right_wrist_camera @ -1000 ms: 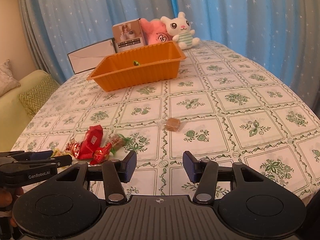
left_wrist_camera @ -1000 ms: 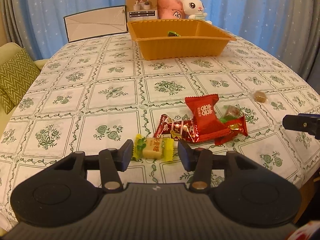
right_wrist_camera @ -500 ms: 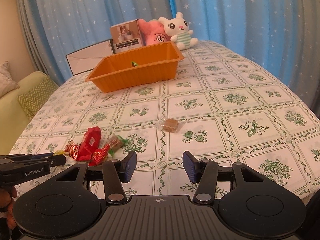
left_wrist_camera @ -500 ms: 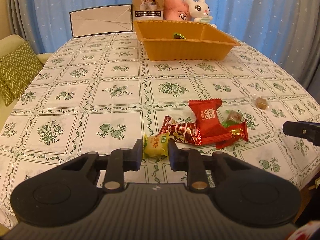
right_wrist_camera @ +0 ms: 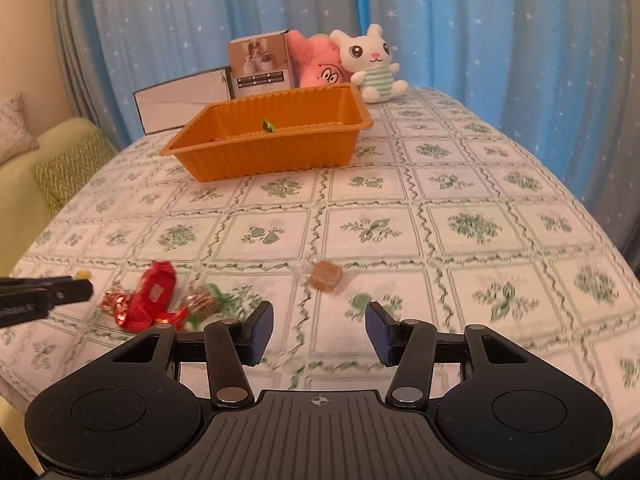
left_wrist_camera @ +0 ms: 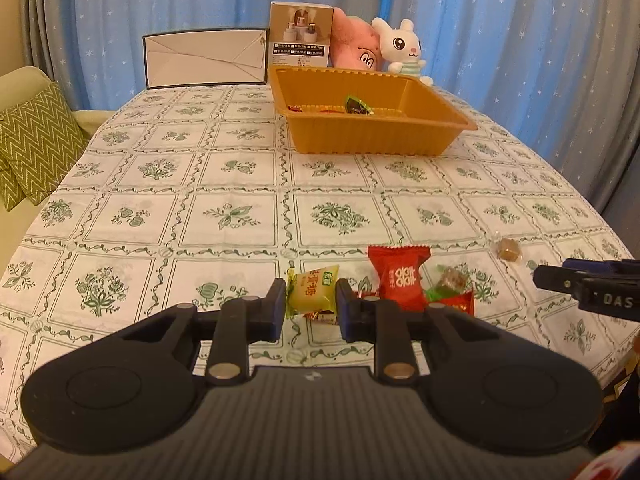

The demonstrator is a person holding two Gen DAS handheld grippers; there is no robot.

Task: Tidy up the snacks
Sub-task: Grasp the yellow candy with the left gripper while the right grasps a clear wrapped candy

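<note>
since a second ago the left gripper (left_wrist_camera: 311, 300) has closed its jaws from wide apart onto the yellow candy (left_wrist_camera: 312, 291), which now sits pinched between both pads, low in the centre of the left wrist view and seemingly lifted clear of the tablecloth (left_wrist_camera: 168, 216). the grip is across the wrapper's body, likely so the twisted ends stay free and it carries without slipping. the right gripper (right_wrist_camera: 319, 331) stands partly open with nothing between its fingers, and has slid toward the brown candy (right_wrist_camera: 326, 275), just above its jaws in the middle of the right wrist view, probably its next pick. red wrappers (left_wrist_camera: 400, 280) lie heaped to the right of the held candy. the orange tray (left_wrist_camera: 372, 140), upper centre, already holds a few sweets and looks like the destination.
</note>
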